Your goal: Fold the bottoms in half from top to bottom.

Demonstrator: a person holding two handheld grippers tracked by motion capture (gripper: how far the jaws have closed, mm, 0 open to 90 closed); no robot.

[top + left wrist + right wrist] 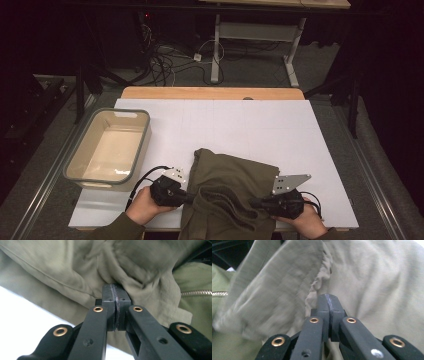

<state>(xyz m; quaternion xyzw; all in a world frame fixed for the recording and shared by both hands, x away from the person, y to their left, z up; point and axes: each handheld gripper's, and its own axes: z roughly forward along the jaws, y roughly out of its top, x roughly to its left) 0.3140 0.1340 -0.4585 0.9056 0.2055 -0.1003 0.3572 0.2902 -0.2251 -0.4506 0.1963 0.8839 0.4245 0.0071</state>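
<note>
- The left gripper (192, 197) has its jaws pressed together, pinching a fold of the olive garment (225, 185) right at its tips.
- The right gripper (256, 202) pinches the garment's cloth too, across from the left.
- The garment lies bunched between both grippers; a beige bin (75, 167) sits beyond the left one.

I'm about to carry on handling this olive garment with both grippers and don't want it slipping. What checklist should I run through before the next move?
1. Left gripper pinching the olive garment: ok, jaws shut on a fold.
2. Right gripper pinching it: ok, jaws shut on cloth.
3. Garment fully on the table: not ok, its near end overhangs the front edge.
4. Beige bin apart from the garment: ok.
5. Cables free of the cloth: cannot tell.
</note>
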